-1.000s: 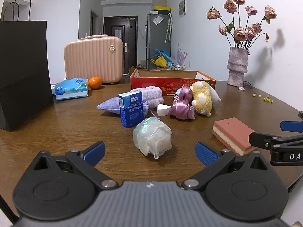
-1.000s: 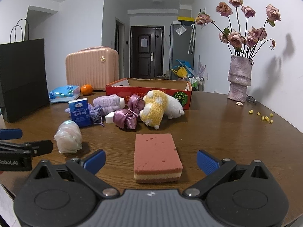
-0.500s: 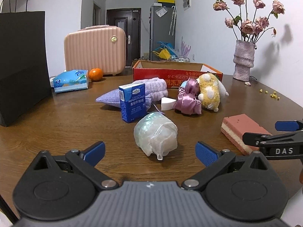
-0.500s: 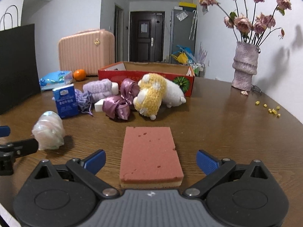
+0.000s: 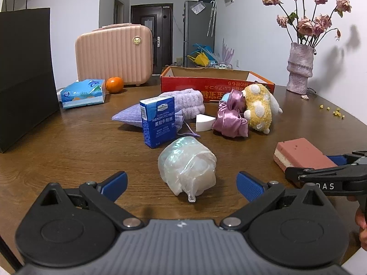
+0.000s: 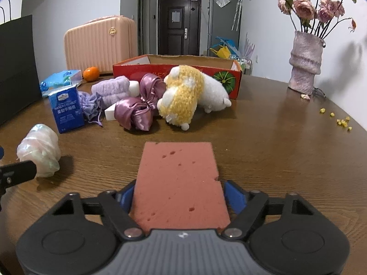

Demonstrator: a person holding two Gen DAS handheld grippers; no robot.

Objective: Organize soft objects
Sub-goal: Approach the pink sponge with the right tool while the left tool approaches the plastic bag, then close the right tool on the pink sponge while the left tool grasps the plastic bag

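A pink sponge (image 6: 179,178) lies on the wooden table between the fingers of my right gripper (image 6: 177,194), which press its two sides; it also shows in the left wrist view (image 5: 300,153). My left gripper (image 5: 181,183) is open, its fingers either side of a pearly white scrunchie bundle (image 5: 188,167), not touching it. Further back lie a purple satin bow (image 6: 137,105), a yellow and white plush (image 6: 183,96), a lilac towel roll (image 5: 183,103), a lilac pouch (image 5: 130,114) and a white wedge sponge (image 5: 204,122). A red cardboard box (image 6: 179,66) stands behind them.
A blue handkerchief pack (image 5: 158,121) stands upright just behind the scrunchie bundle. A black paper bag (image 5: 25,73) is at the left, with a tissue pack (image 5: 82,94), an orange (image 5: 114,84) and a pink case (image 5: 114,55) behind. A vase (image 6: 305,68) stands at the right.
My right gripper has moved forward onto the pink sponge and closed its fingers against its sides. My left gripper has moved slightly closer to the scrunchie bundle and stays open.
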